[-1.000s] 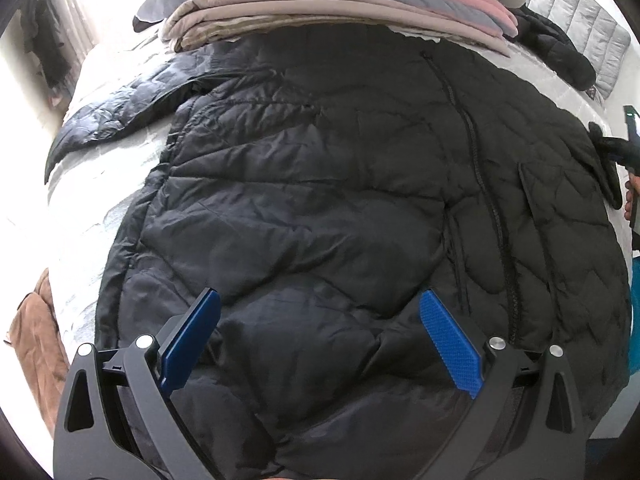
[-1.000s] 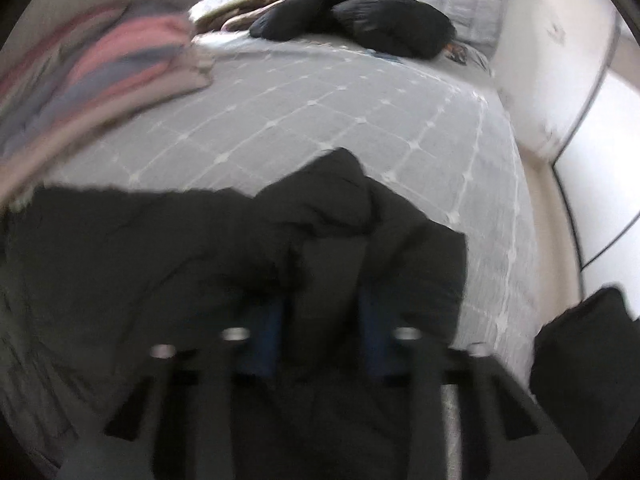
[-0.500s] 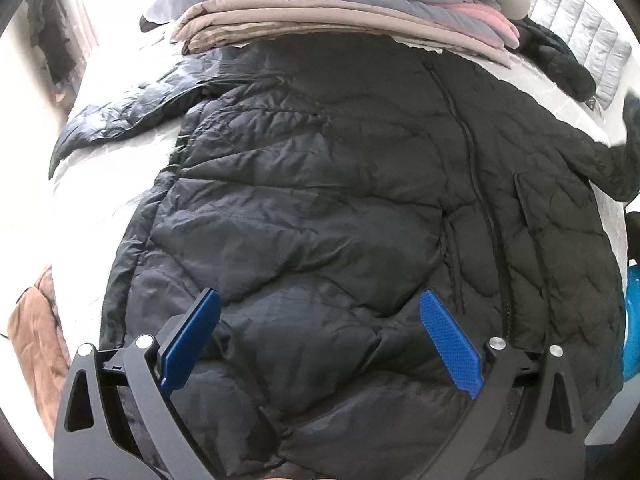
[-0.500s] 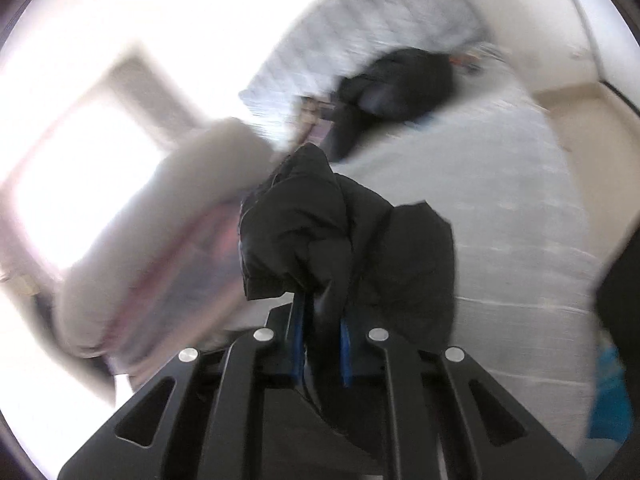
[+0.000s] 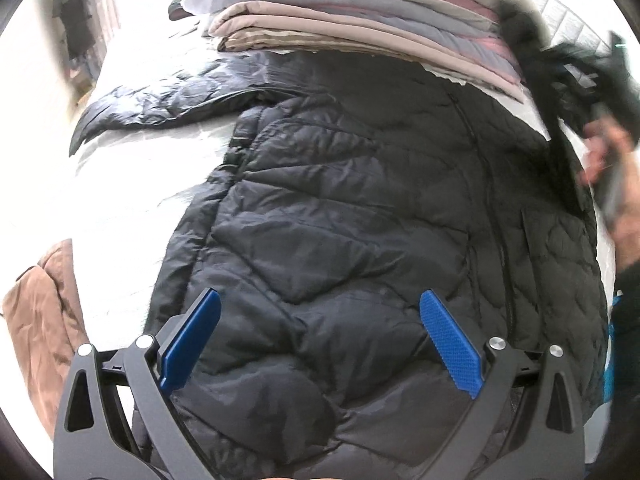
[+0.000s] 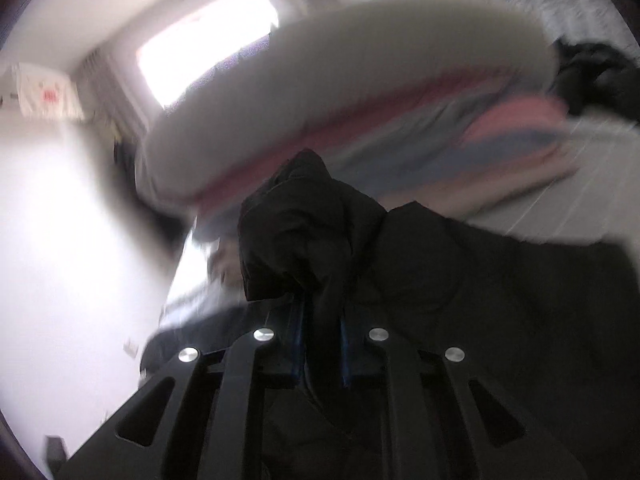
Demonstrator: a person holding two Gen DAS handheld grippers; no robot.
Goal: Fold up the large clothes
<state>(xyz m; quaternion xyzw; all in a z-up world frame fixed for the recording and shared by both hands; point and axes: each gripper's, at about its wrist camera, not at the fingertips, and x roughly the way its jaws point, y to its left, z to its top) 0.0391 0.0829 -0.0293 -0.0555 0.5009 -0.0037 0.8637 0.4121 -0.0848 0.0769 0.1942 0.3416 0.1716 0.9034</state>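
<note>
A black quilted puffer jacket (image 5: 360, 240) lies spread front-up on the white bed (image 5: 132, 216), its zip running up the middle and one sleeve (image 5: 160, 100) thrown out flat to the side. Just beyond its collar sits a stack of folded blankets in beige, grey and pink (image 5: 360, 28), and a brown garment (image 5: 44, 308) hangs off the near edge of the bed.

The left gripper (image 5: 320, 340) hovers over the hem with its blue pads spread wide, holding nothing. The right gripper (image 6: 320, 344) is pinched tight on a bunch of black fabric, which looks to be the jacket's other sleeve (image 6: 304, 216), lifted clear of the bed; the view is blurred, so I can't say how much cloth is caught.

My guess is the jacket is light but bulky, soft and springy, with a slick shell that slides easily and puffs back open after a crease. A pinch on a cuff, hem edge or seam should hold better than a grab at the padded middle. The lifted sleeve wants laying across the chest, and the wide gripper could then take the hem corner near it.
</note>
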